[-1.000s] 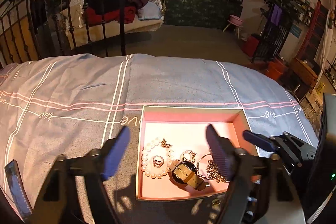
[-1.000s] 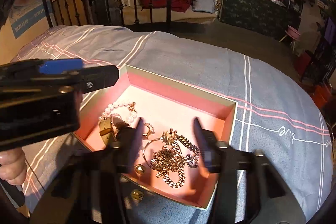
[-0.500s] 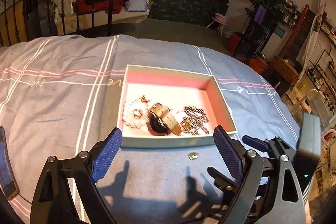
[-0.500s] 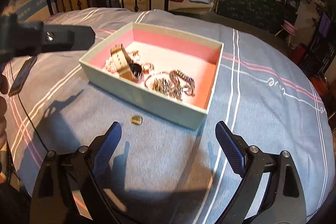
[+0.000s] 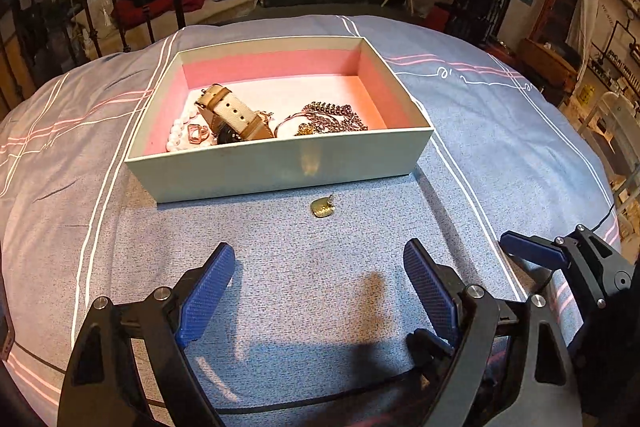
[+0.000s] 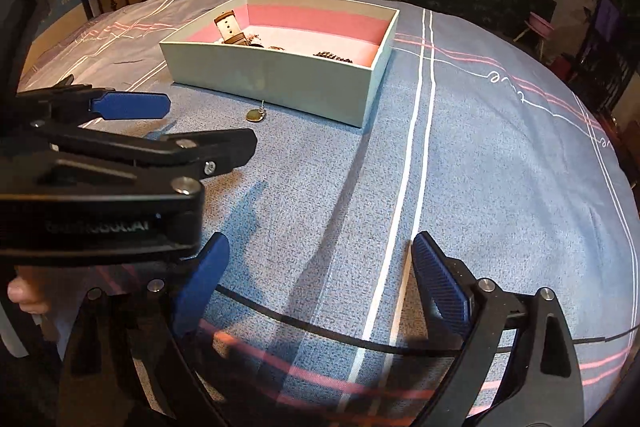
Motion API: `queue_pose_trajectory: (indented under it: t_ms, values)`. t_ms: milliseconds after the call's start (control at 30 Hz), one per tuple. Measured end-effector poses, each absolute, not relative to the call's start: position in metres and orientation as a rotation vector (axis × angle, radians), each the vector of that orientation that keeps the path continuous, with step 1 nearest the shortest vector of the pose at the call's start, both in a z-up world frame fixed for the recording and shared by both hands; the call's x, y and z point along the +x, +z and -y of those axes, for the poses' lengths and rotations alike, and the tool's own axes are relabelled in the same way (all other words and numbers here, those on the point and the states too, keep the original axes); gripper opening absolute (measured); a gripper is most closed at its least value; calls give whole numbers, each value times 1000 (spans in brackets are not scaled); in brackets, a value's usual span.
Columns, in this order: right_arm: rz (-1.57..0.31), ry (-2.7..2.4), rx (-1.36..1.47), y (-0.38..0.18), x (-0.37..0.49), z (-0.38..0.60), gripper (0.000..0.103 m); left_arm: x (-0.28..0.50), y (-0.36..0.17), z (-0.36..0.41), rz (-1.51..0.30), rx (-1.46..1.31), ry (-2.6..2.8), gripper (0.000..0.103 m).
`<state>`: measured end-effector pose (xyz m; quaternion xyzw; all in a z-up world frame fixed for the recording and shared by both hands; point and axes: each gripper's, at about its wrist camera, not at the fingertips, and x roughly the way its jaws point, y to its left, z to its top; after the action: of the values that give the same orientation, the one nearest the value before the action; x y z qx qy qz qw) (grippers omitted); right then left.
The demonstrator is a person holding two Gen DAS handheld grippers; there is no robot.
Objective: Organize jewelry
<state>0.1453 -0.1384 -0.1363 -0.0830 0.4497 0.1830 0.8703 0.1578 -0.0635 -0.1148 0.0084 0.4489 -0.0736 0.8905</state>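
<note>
Left wrist view: left gripper [image 5: 316, 291] jaws apart, empty; gold pendant [image 5: 322, 207] lies ahead on the bed, just before the box [image 5: 280, 167]. Approach centred, pinch low.

Right wrist view: right gripper [image 6: 316, 287] opening, empty; pendant forward-left.

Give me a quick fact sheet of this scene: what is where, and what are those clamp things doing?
Surface: bed cover, blue-grey with stripes
Box: open, pink inside, on the cover
In the box: watch, pearl bracelet, chains
Outside the box: small gold piece, just in front of it
Left hand-held gripper: closing slightly, empty
Right hand-held gripper: opening, empty
</note>
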Motion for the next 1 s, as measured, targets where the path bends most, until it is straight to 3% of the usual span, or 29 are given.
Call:
queue_pose_trajectory:
  t_ms: [333, 400, 467, 667, 767, 1000]
  values:
    - [-955, 411, -138, -141, 146, 143, 95, 177, -129, 78, -949, 69, -122, 69]
    - [-958, 413, -137, -141, 147, 143, 95, 183, -129, 78, -949, 68, -125, 61]
    - [-959, 412, -140, -140, 147, 142, 95, 187, -128, 75, -945, 59, -122, 43]
    - [-969, 420, -157, -138, 152, 134, 95, 186, -127, 48, -941, -17, -123, 8]
    - [-963, 432, -173, -135, 157, 124, 96, 182, -127, 31, -943, -80, -134, 4]
    - [-965, 443, -196, -134, 164, 112, 96, 172, -123, 13, -944, -131, -150, 3]
